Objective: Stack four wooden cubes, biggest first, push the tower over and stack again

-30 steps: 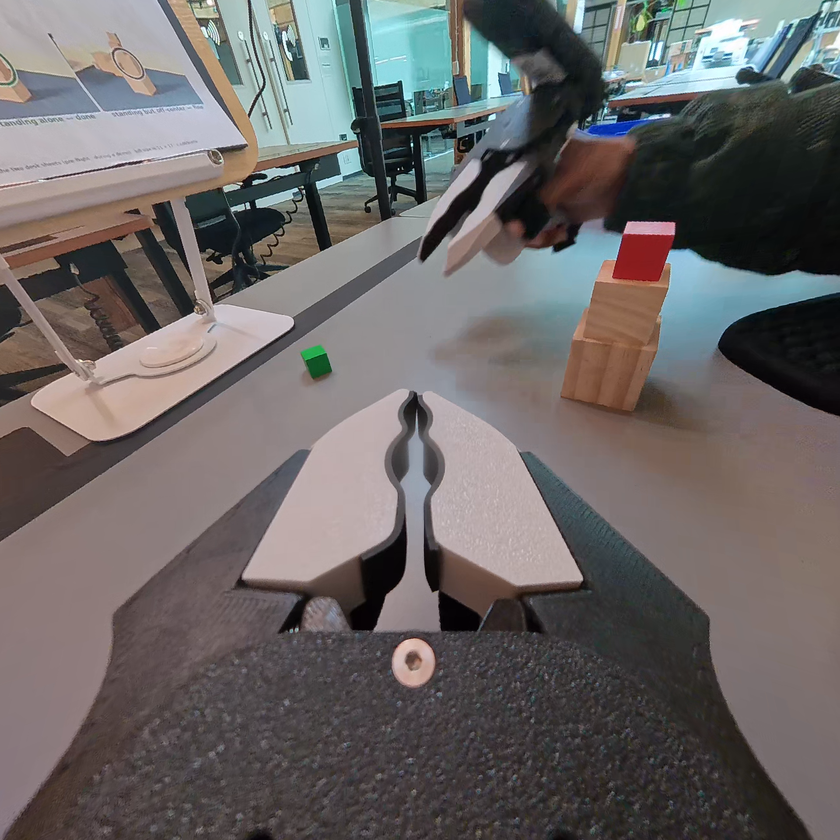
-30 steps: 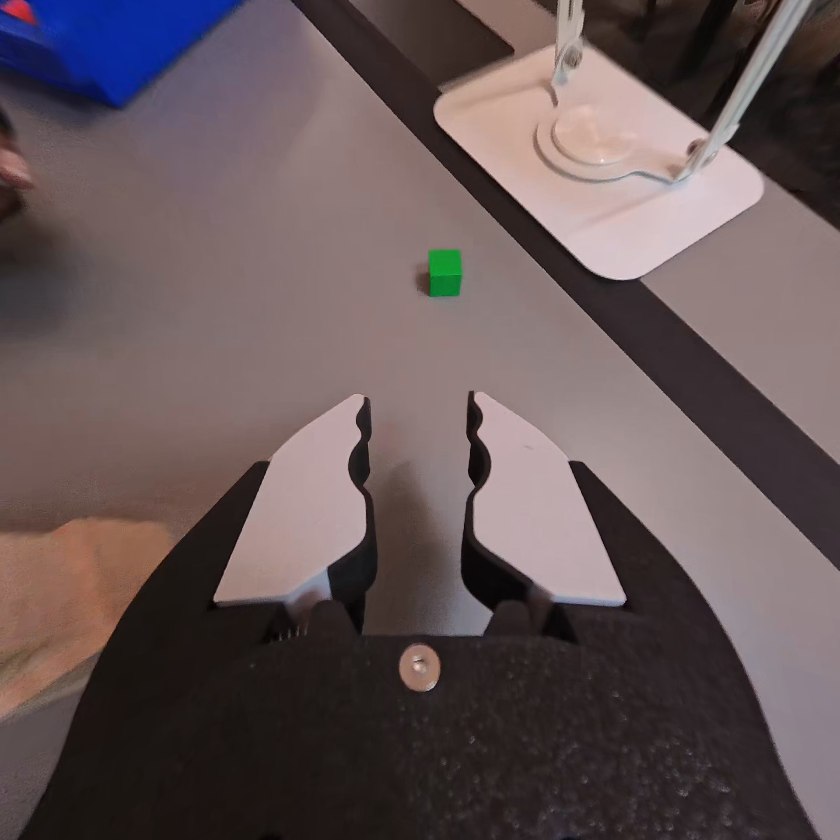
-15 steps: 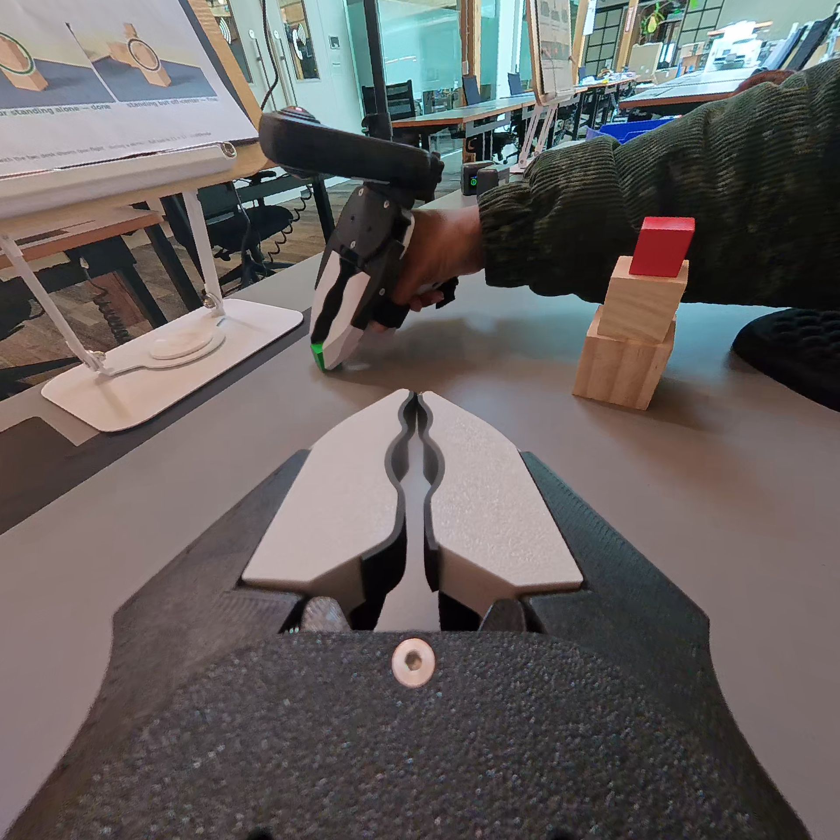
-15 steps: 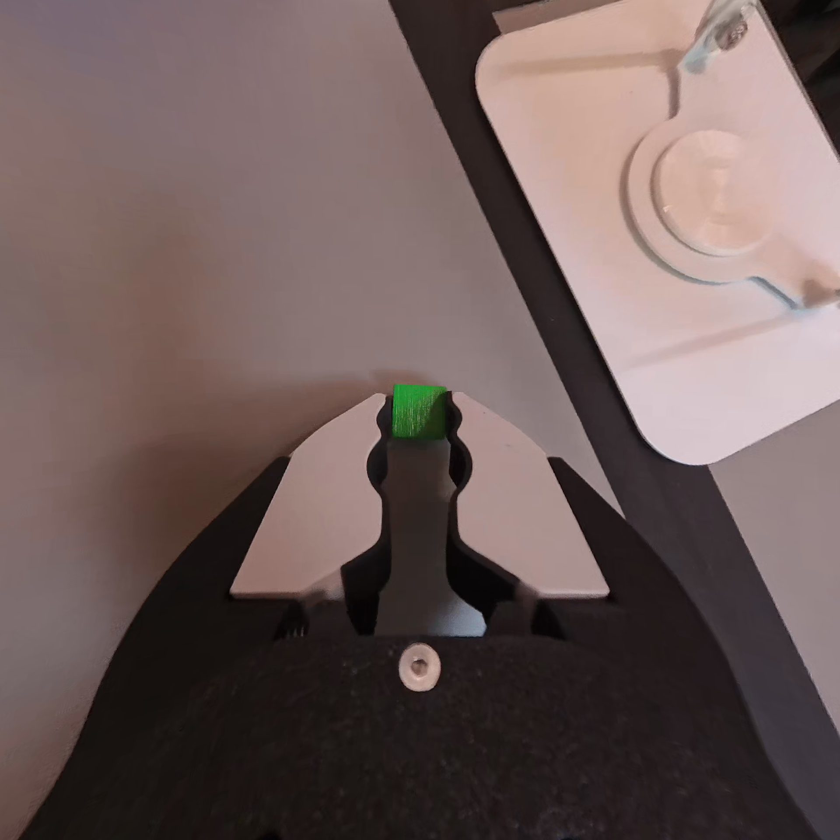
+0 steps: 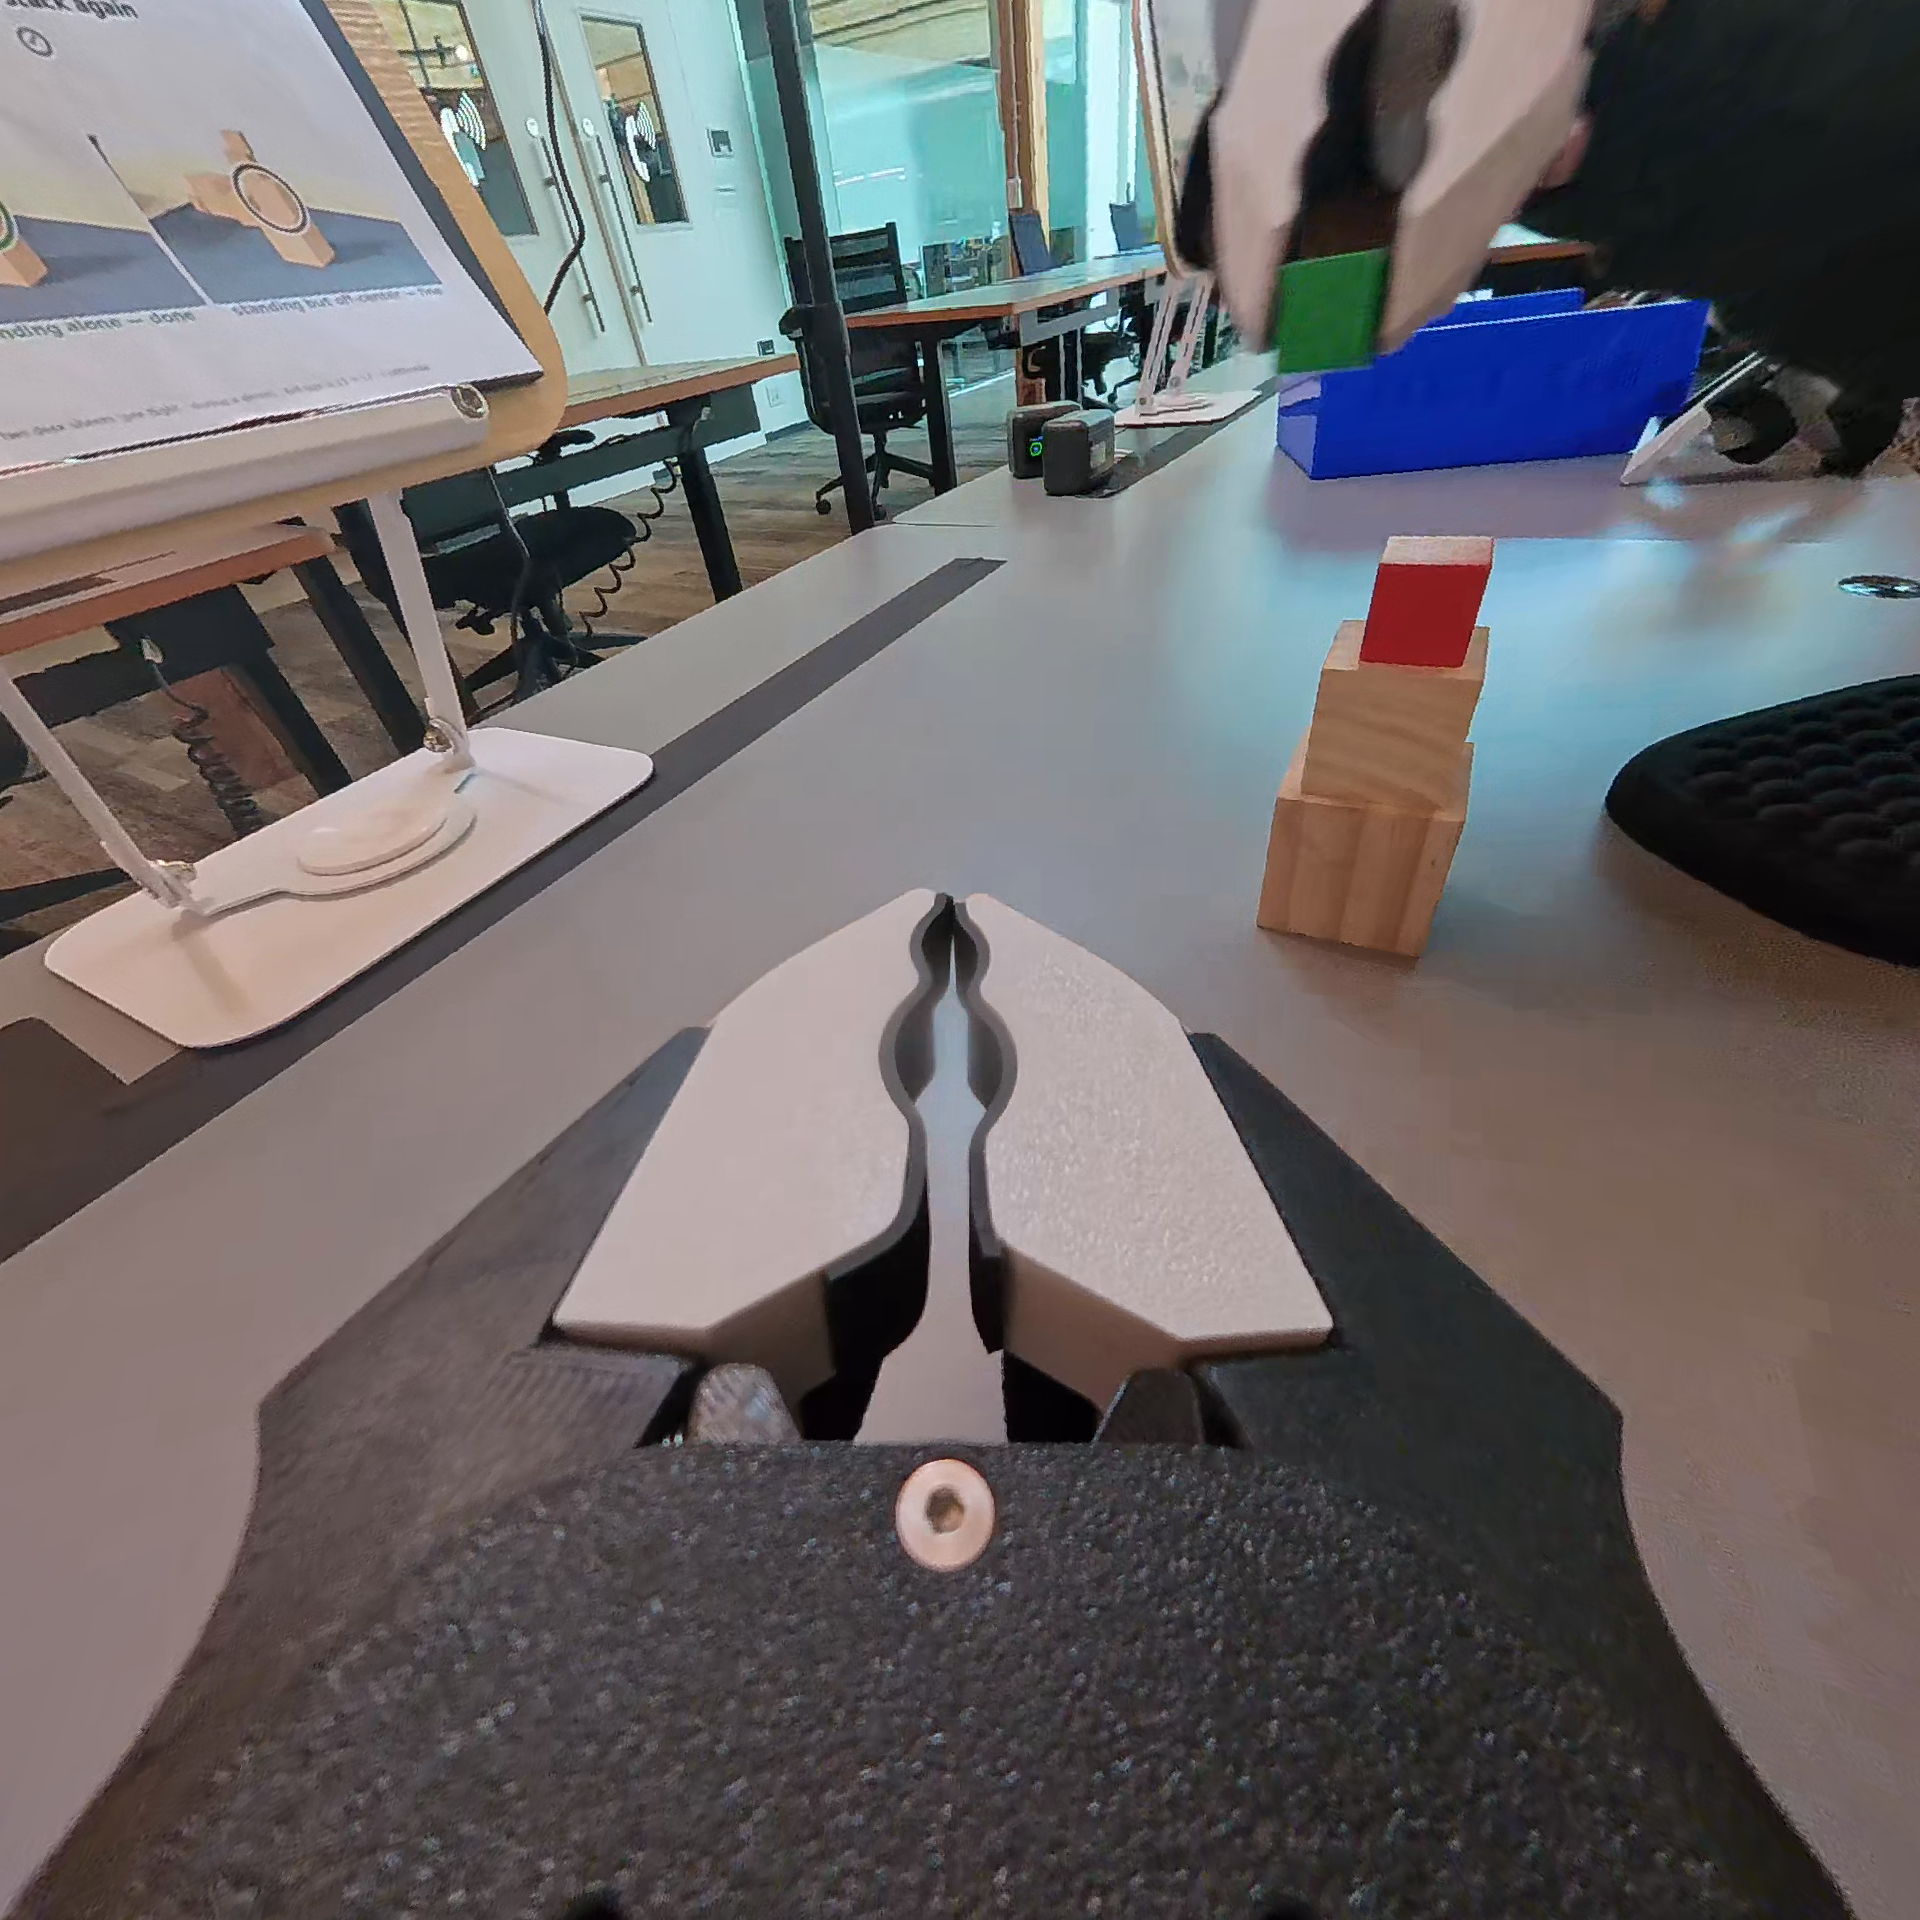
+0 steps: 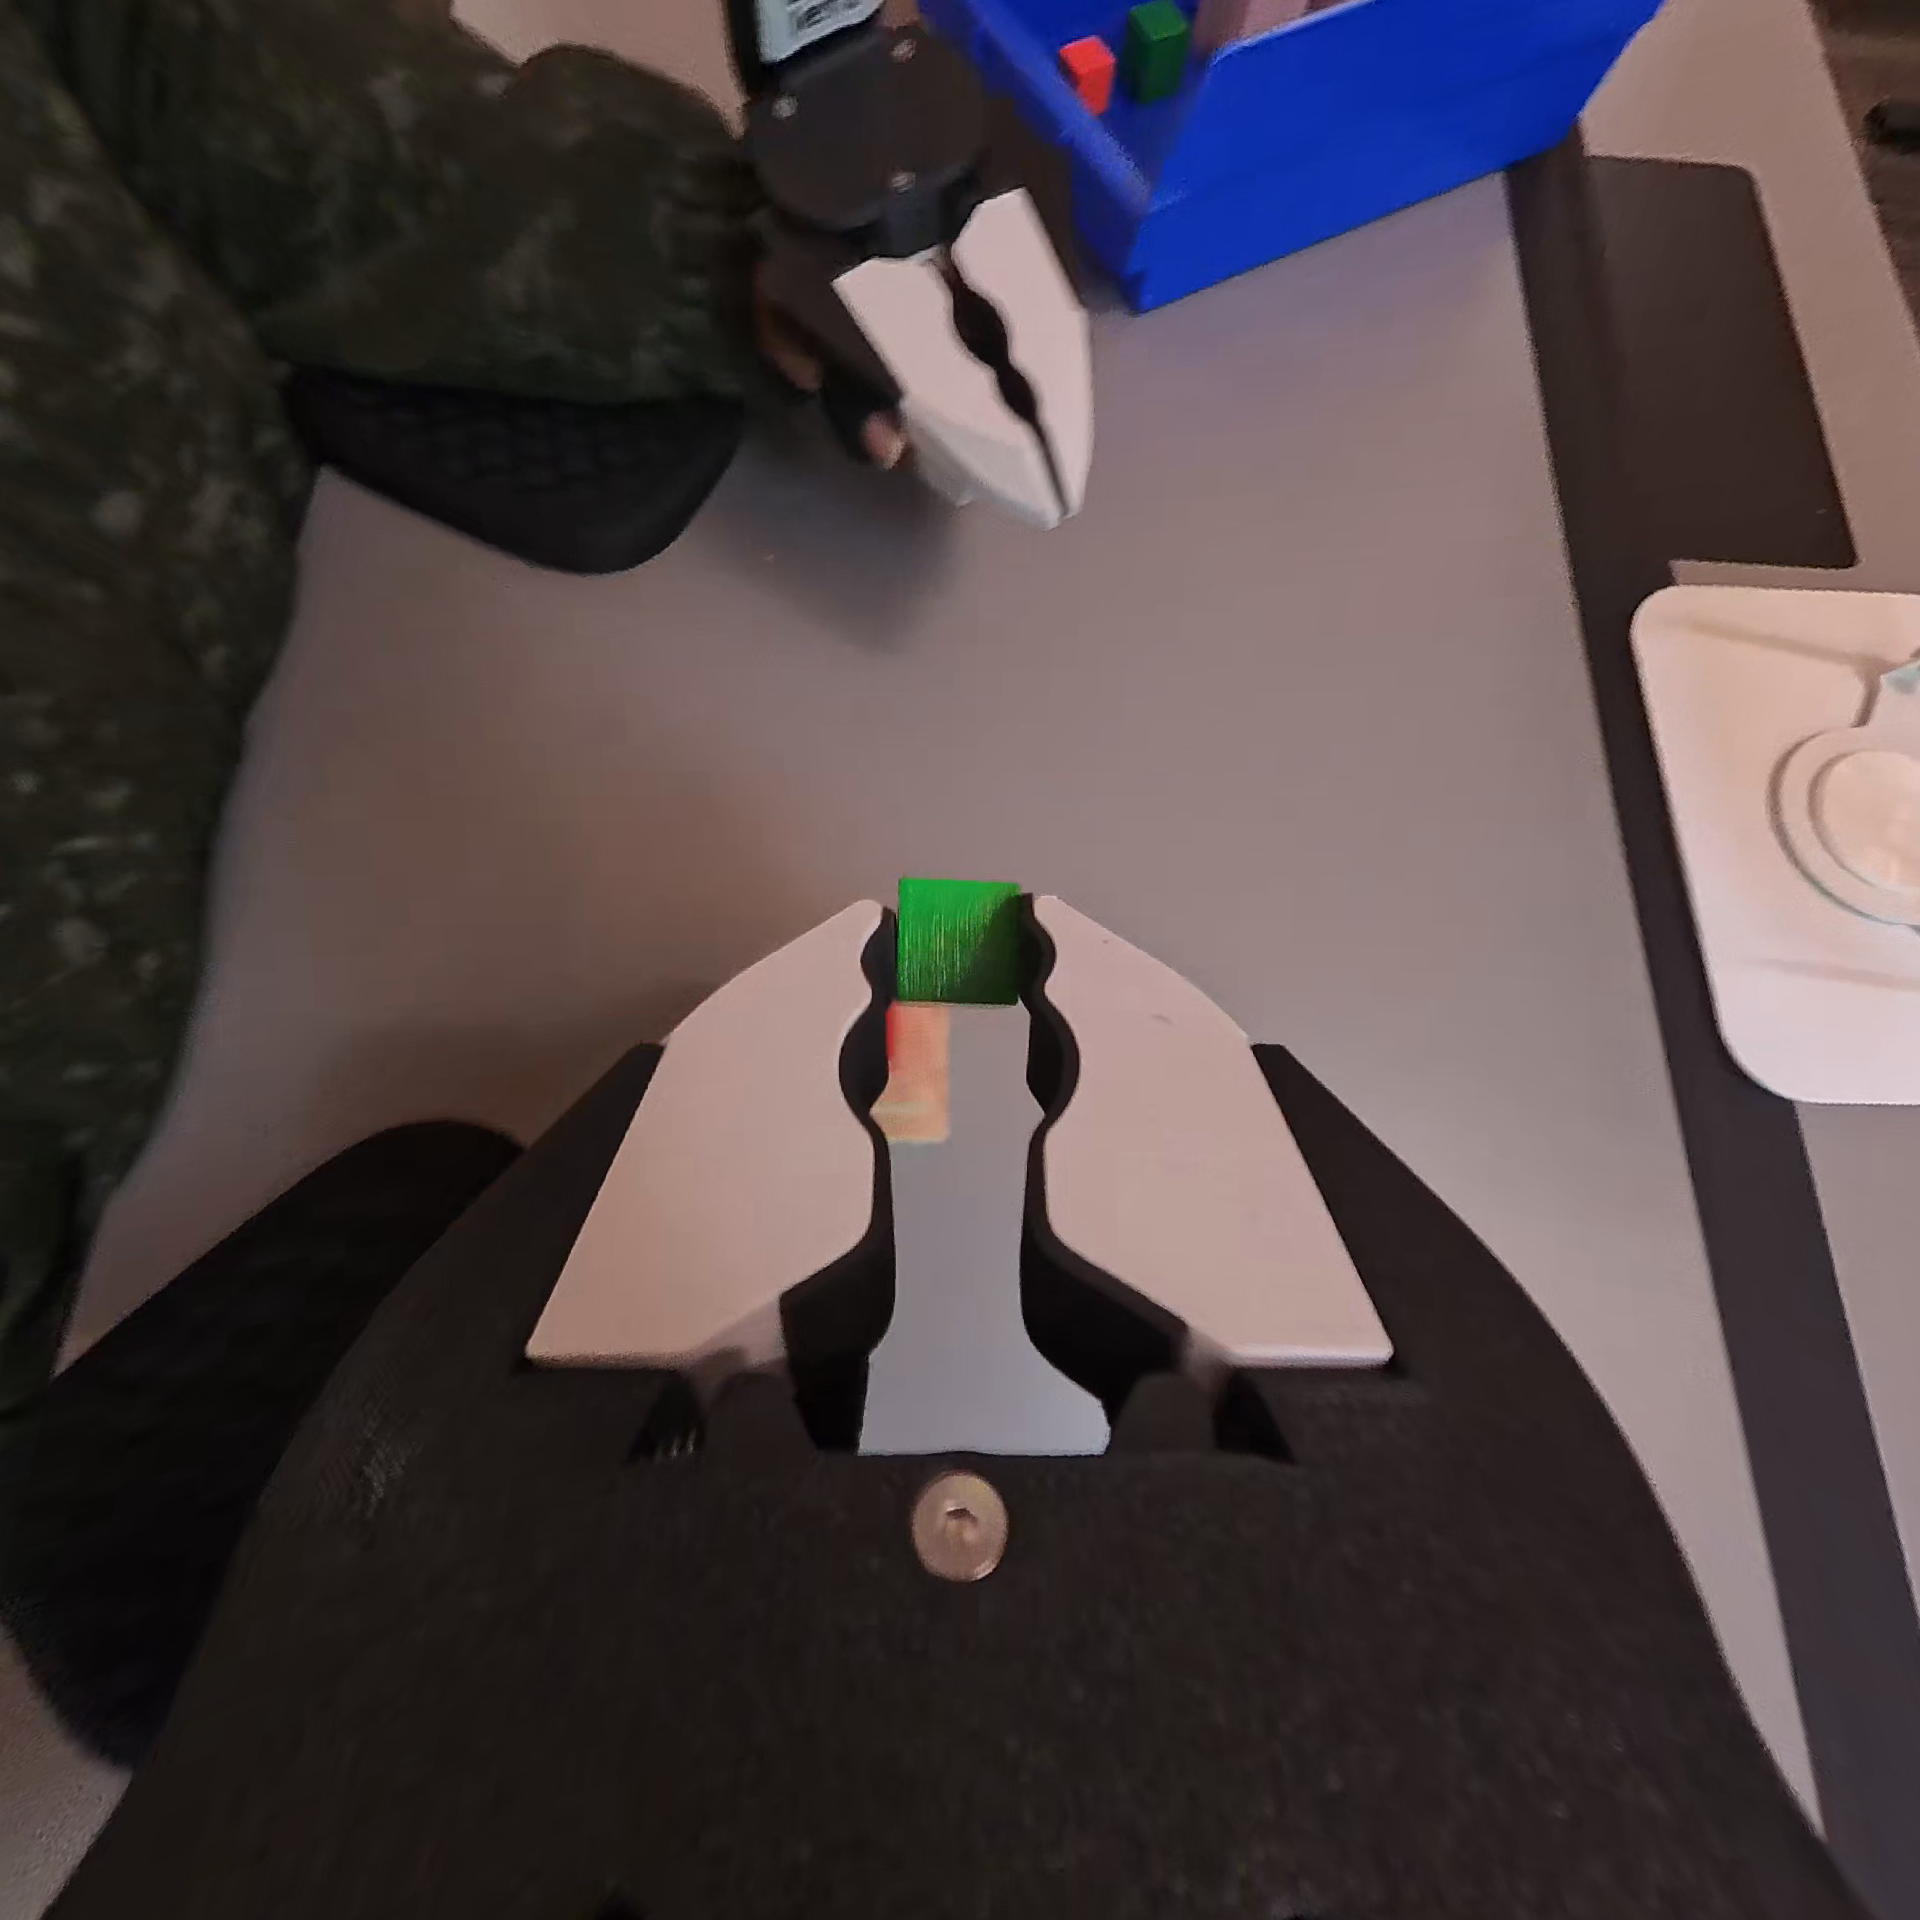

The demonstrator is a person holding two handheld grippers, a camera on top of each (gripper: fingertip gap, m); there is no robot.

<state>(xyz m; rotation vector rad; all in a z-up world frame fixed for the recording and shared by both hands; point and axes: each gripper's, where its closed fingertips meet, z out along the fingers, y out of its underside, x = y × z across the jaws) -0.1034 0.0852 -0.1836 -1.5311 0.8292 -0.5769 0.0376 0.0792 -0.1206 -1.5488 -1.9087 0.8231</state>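
A: Start close. What do the left gripper (image 5: 951,914) fingers do?

B: They are pressed together with nothing between them. They sit low over the grey desk (image 5: 1039,727).

A: And the right gripper (image 6: 956,914)?

B: Its fingers (image 6: 1122,997) squeeze a little green cube (image 6: 956,940) right at the tips, one on each side. It is up in the air, high over the desk.

A: What is below it?

B: A small tower (image 5: 1377,790). There is a big wooden block at the bottom, a smaller wooden block on that, and a red block (image 5: 1425,608) on top. The wooden blocks are turned a bit, not lined up. From the right wrist view, a bit of the tower shows under the green cube.

A: What could go wrong?

B: I think the cube could slip, because only the very tips hold it. And if the fingers bump the red block, the whole tower could fall, since it is thin and crooked. A cube put down off the middle could slide off too.

A: Anything farther away?

B: A white stand (image 5: 343,883) off to the left, a black pad (image 5: 1787,810) to the right, and a blue bin (image 5: 1496,395) at the far side of the desk. None of them touch the tower.
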